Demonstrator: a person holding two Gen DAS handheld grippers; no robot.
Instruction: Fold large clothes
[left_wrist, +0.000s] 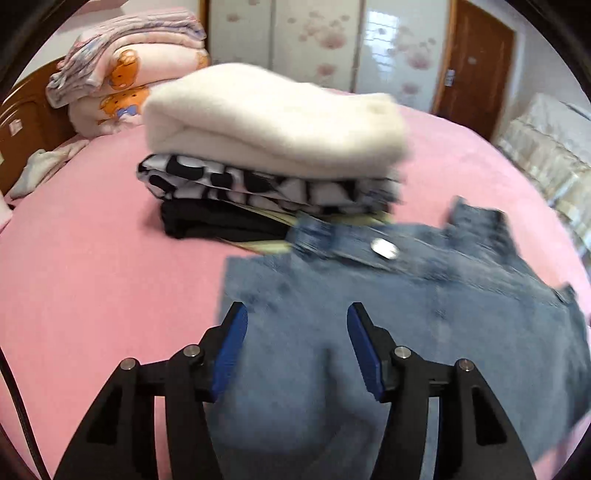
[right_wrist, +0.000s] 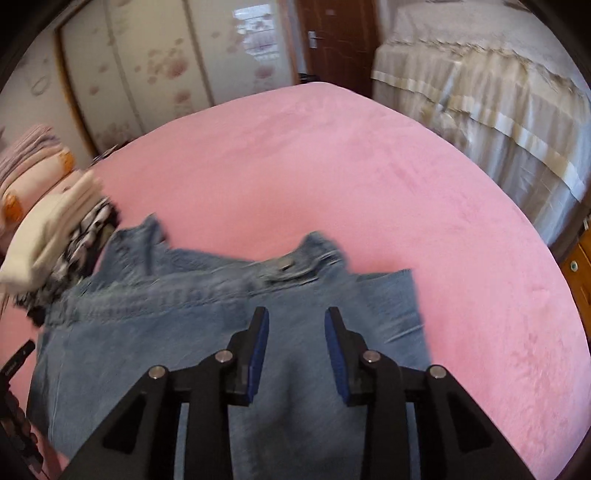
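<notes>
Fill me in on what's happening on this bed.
A person is folding jeans on the pink bed with a claw in each hand. The left claw and right claw both hang open over the denim, gripping nothing. A stack of folded clothes sits just beyond the jeans.

No readable text, label, brand or number showing anywhere. Metal button on jeans (left_wrist: 384, 248) blurring, any marking illegible. Folded quilts (left_wrist: 125, 74) showing cartoon bear prints only, no lettering.
</notes>
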